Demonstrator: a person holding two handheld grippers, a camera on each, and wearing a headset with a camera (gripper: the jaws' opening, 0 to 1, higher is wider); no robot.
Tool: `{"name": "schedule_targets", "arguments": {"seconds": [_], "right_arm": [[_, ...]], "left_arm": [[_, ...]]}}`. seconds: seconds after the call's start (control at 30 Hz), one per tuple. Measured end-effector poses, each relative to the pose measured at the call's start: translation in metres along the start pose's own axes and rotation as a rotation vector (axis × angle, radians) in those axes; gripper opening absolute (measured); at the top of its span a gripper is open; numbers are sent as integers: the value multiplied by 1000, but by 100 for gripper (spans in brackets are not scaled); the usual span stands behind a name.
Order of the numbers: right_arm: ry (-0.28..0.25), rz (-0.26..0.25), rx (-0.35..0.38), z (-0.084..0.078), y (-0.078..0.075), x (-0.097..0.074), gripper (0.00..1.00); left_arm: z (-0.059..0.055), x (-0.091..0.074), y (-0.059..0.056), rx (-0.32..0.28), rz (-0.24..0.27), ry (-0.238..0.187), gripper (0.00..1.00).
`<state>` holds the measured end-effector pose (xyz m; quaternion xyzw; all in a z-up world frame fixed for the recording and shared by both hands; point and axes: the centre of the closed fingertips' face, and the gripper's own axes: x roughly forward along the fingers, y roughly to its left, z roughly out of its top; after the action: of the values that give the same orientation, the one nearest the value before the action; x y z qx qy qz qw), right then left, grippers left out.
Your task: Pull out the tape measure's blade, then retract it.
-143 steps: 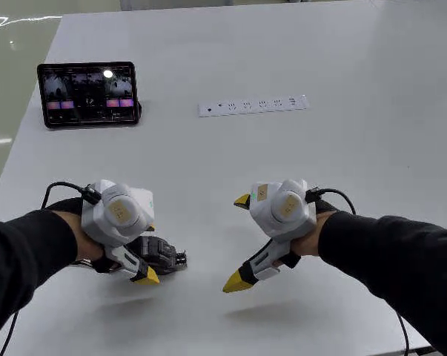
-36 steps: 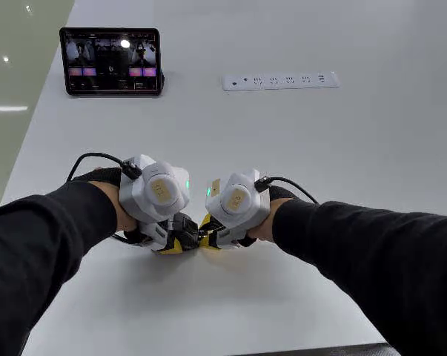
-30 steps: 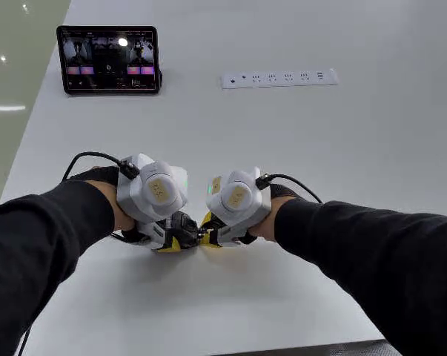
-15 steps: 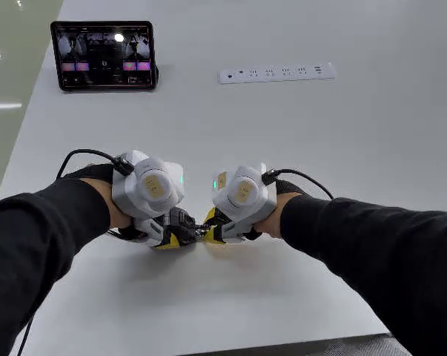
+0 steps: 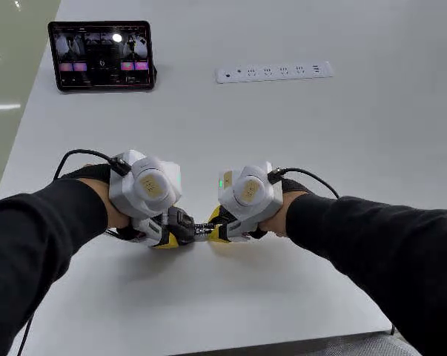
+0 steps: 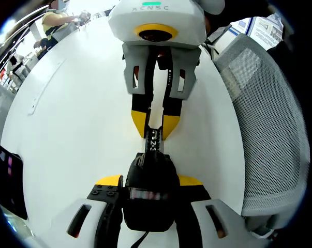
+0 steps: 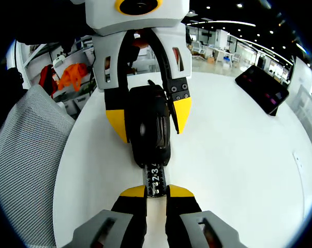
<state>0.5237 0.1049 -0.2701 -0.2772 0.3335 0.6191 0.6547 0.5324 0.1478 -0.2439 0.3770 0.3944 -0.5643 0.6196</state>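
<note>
A black tape measure [image 6: 149, 188] sits between the yellow-tipped jaws of my left gripper [image 6: 148, 181], which is shut on its case. In the head view the case [image 5: 181, 225] lies low over the white table between both hands. A short stretch of numbered blade [image 7: 156, 180] sticks out of the case [image 7: 150, 129] toward my right gripper [image 7: 156, 192], which is shut on the blade's end. In the left gripper view the right gripper [image 6: 154, 126] faces me and pinches the blade [image 6: 152, 140]. The grippers nearly touch in the head view: left gripper [image 5: 171, 236], right gripper [image 5: 216, 231].
A tablet [image 5: 102, 55] stands propped at the back left of the table [image 5: 371, 133]. A white power strip [image 5: 274, 72] lies at the back centre. A grey mesh chair [image 6: 264, 129] stands by the table's near edge. Cables trail from both grippers.
The right gripper has closed in on the tape measure from well apart and taken hold of the blade's end. In the last half second it has drawn slightly right, exposing a short stretch of blade.
</note>
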Motion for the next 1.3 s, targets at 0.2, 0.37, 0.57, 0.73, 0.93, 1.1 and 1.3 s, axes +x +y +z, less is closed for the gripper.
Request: {"name": "schedule_targets", "arguments": {"seconds": [0.2,0.37,0.57,0.73,0.93,1.1,1.3], "right_arm": [[3,-2,2,-5,-2,-4,9],[7,-4,7,-8,-3,-6,9],[9,-6,15,-12,-3,-8,9],[9,-6,22,-14,-4,-9,9],[10,-7,27,-17,-4,-12,9],[12,-7,32,-19,-4,-14,9],[18,-8,35,-23,-4,-18,9]], "left_arm": [[1,1,0,-4,-1,-1,34],[1,2,0,-5,0,-1,34],[1,2,0,-6,0,-2,34],[1,2,-1,-9,0,-3,34],[1,1,-2,-11,0,-5,34],[1,1,-2,-10,0,-4,34],[0,1,-2,-10,0,-5,34]]}}
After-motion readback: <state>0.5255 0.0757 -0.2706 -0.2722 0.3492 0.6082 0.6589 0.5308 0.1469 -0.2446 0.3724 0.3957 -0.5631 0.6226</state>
